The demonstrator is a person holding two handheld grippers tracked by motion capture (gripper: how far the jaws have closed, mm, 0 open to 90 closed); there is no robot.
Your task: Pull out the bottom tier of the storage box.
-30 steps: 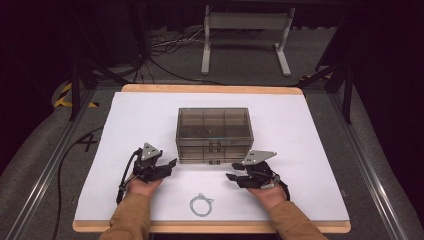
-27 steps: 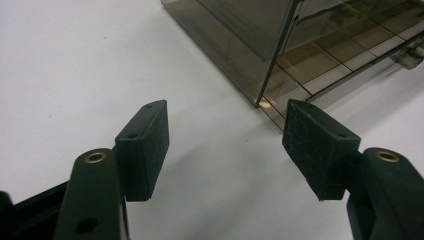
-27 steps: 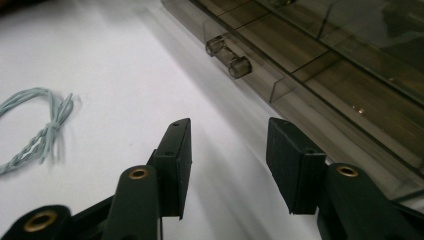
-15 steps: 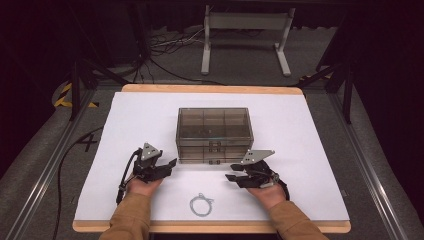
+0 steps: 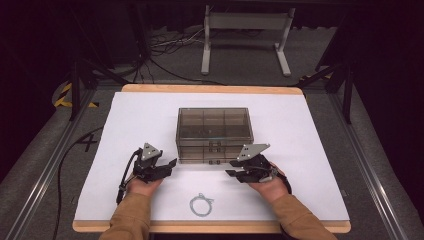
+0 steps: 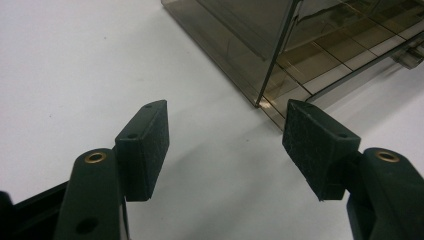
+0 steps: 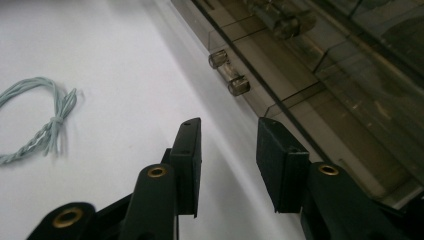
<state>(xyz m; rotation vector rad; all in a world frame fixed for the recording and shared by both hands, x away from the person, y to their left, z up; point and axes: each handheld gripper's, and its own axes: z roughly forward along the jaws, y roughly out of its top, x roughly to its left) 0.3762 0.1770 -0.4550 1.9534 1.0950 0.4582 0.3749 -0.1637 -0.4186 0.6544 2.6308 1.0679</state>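
A smoky see-through drawer box [image 5: 214, 134] stands mid-table on the white sheet. My left gripper [image 5: 169, 166] rests at its front left corner, jaws wide open. In the left gripper view [image 6: 225, 135] that box corner [image 6: 280, 65] lies just beyond the pads, and nothing is held. My right gripper [image 5: 233, 173] lies at the box's front right. Its jaws [image 7: 227, 145] have just been closing and stand open at a narrower gap with nothing between them. Beyond them are two small drawer knobs [image 7: 229, 72]. A twisted pale wire loop [image 5: 200, 204] lies near the front edge.
The white sheet [image 5: 310, 150] covers a wooden board with dark carpet around it. A metal rail [image 5: 370, 170] runs along each side of the table. A white stand [image 5: 245, 30] and cables lie on the floor beyond. In the right gripper view the wire loop [image 7: 40, 120] lies to the left.
The right gripper has shifted very slightly by the box front. The left gripper, box and wire loop have kept their places.
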